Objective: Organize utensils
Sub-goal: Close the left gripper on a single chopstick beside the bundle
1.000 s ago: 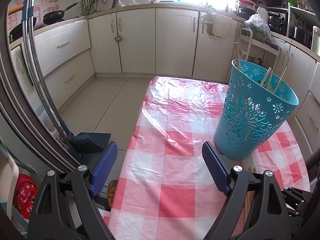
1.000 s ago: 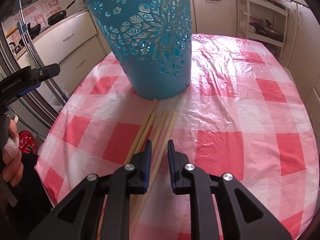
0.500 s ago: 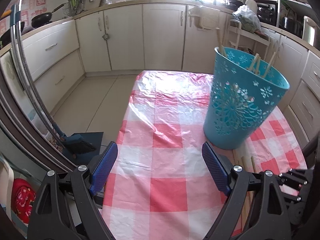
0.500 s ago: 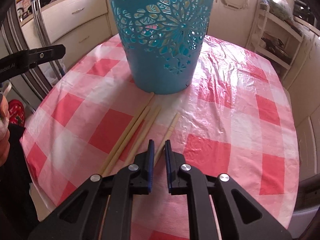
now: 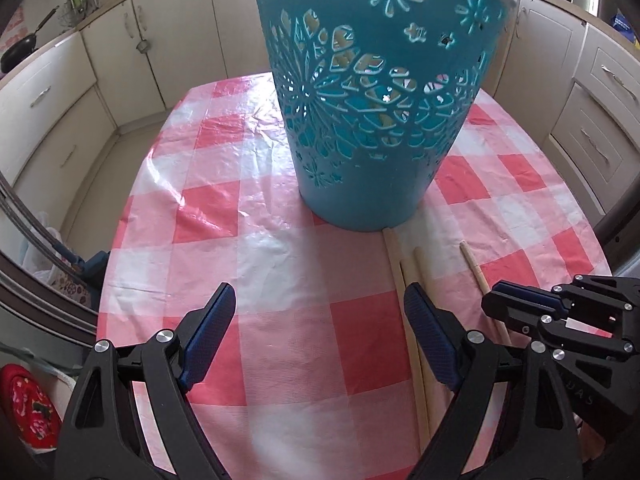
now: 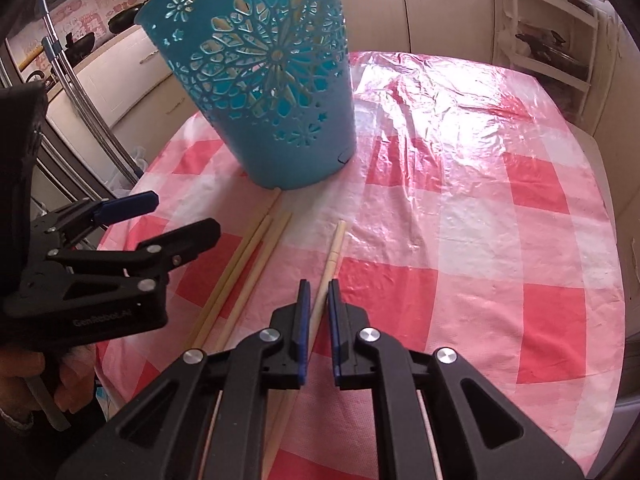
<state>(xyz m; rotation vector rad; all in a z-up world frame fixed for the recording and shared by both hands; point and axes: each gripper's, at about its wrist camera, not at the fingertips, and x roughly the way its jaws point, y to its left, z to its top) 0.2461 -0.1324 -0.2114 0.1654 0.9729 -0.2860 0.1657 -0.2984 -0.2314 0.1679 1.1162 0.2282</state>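
A teal cut-out basket (image 5: 380, 112) (image 6: 272, 92) stands upright on the red-and-white checked tablecloth (image 5: 280, 340), with wooden sticks visible through its holes. Three loose wooden chopsticks (image 6: 248, 264) (image 5: 404, 268) lie side by side in front of its base. A fourth chopstick (image 6: 334, 248) (image 5: 474, 264) lies apart to their right, and my right gripper (image 6: 318, 284) (image 5: 490, 304) is shut on it. My left gripper (image 5: 320, 296) (image 6: 186, 214) hovers wide open over the cloth, left of the loose chopsticks, with nothing between its fingers.
Cream kitchen cabinets (image 5: 60, 92) ring the table on all sides. A white wire rack (image 6: 548, 40) stands behind the table's far right. Metal poles (image 6: 84, 92) rise off the left edge. A person's hand (image 6: 60, 384) holds the left gripper's handle.
My left gripper came down and in toward the basket and the chopsticks. My right gripper closed on one chopstick, which now lies apart to the right of the other three.
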